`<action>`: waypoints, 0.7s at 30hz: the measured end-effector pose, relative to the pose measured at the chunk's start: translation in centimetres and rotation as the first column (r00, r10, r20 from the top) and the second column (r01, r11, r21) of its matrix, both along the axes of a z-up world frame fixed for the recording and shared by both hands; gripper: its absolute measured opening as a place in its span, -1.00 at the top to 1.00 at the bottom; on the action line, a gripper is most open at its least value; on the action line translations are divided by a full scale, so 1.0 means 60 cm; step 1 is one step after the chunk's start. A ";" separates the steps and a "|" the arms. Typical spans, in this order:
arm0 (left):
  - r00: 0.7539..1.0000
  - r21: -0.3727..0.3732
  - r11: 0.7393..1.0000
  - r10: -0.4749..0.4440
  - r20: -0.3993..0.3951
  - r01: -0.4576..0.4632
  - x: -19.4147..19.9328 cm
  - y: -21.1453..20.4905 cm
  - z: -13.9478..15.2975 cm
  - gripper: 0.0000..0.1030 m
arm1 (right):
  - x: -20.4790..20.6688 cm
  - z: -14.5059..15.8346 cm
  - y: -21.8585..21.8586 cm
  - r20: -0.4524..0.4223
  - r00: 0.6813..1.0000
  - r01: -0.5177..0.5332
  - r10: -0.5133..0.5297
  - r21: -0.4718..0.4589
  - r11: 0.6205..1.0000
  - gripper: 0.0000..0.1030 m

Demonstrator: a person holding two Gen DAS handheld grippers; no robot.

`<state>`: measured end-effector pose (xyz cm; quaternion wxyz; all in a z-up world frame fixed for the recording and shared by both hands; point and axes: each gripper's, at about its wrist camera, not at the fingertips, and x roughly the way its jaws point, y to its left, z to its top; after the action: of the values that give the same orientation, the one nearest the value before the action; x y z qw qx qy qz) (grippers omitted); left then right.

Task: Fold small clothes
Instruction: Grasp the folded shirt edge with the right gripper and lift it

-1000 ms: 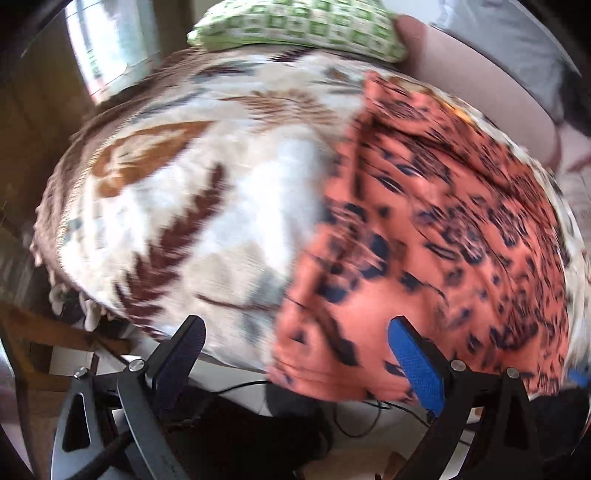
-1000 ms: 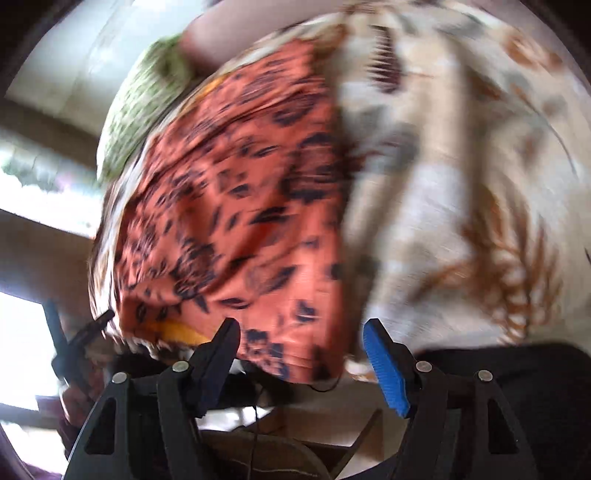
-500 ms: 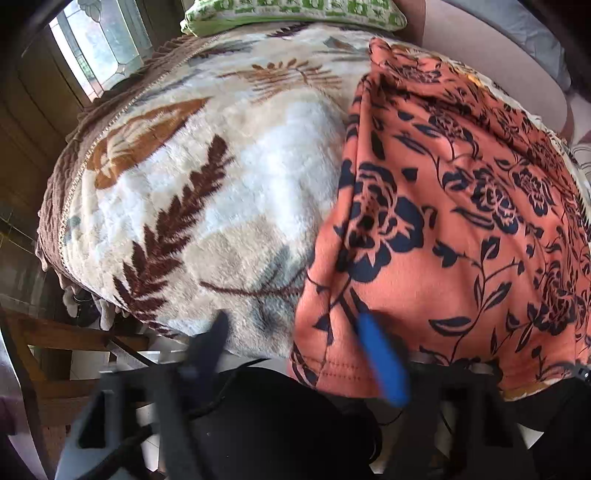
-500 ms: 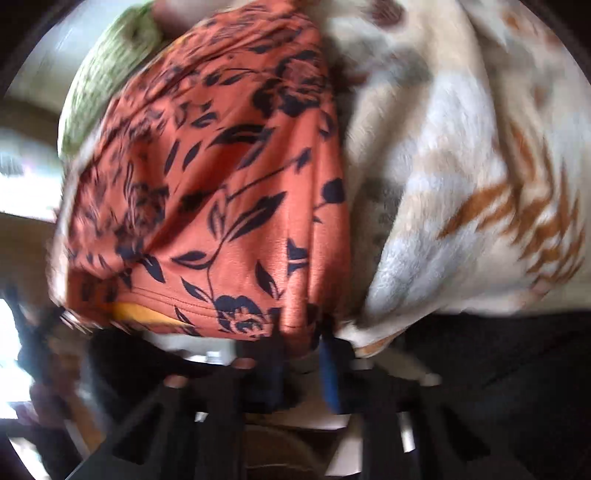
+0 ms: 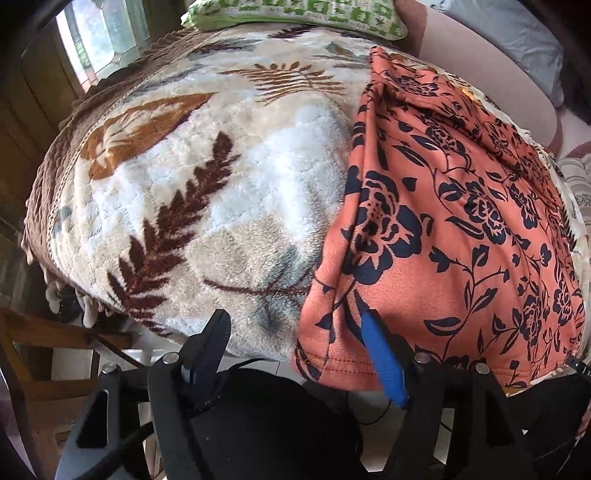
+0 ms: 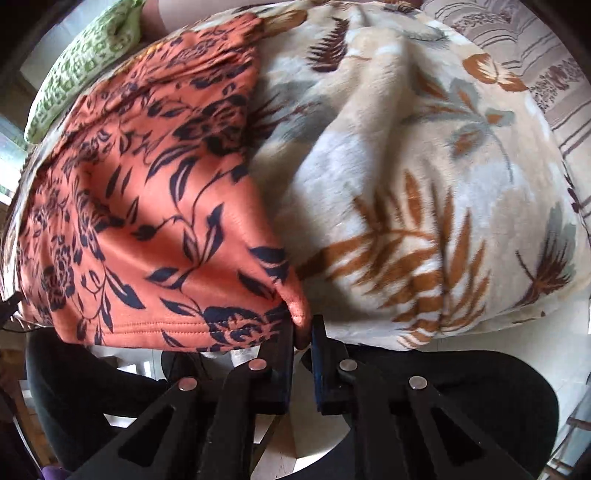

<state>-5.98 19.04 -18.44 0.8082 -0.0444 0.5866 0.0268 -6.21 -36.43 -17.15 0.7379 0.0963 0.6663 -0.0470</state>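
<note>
Left wrist view, left gripper (image 5: 295, 334): jaws spread wide, holding nothing; the blue-padded finger (image 5: 382, 360) lies against the near hem of the garment, the black finger (image 5: 208, 345) sits off the cloth, before the blanket edge.
Left wrist view, orange floral garment (image 5: 443, 229): one piece, spread on the right part of the blanket, its near hem hanging over the front edge.
Left wrist view, leaf-print blanket (image 5: 207, 177): one, covering the whole work surface under the garment.
Left wrist view, green patterned pillow (image 5: 295, 14): one, at the far end of the blanket.
Right wrist view, right gripper (image 6: 303, 334): jaws pressed nearly together, pinching the near right corner of the garment between them.
Right wrist view, orange floral garment (image 6: 140, 192): one, on the left part of the blanket, corner drawn to the fingers.
Right wrist view, leaf-print blanket (image 6: 424, 166): one, bare to the right of the garment.
Right wrist view, green patterned pillow (image 6: 81, 62): one, upper left, beyond the garment.
</note>
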 end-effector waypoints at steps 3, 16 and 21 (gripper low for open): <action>1.000 -0.002 1.000 -0.021 -0.002 0.021 0.012 -0.010 -0.007 -0.43 | -0.008 -0.004 -0.028 -0.006 0.999 0.048 -0.048 0.065 0.997 0.83; 0.995 0.121 0.991 -0.068 0.067 0.060 0.026 -0.080 -0.011 0.60 | -0.004 -0.034 -0.027 -0.025 0.997 0.080 -0.078 0.093 0.992 0.83; 0.993 0.161 0.985 -0.079 0.086 0.064 0.027 -0.097 -0.008 0.73 | 0.003 -0.045 -0.013 -0.025 0.996 0.082 -0.080 0.088 0.993 0.83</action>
<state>-4.35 13.19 -18.93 0.8358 0.0396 0.5460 0.0422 -6.05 -37.24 -19.88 0.7233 0.1553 0.6711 -0.0483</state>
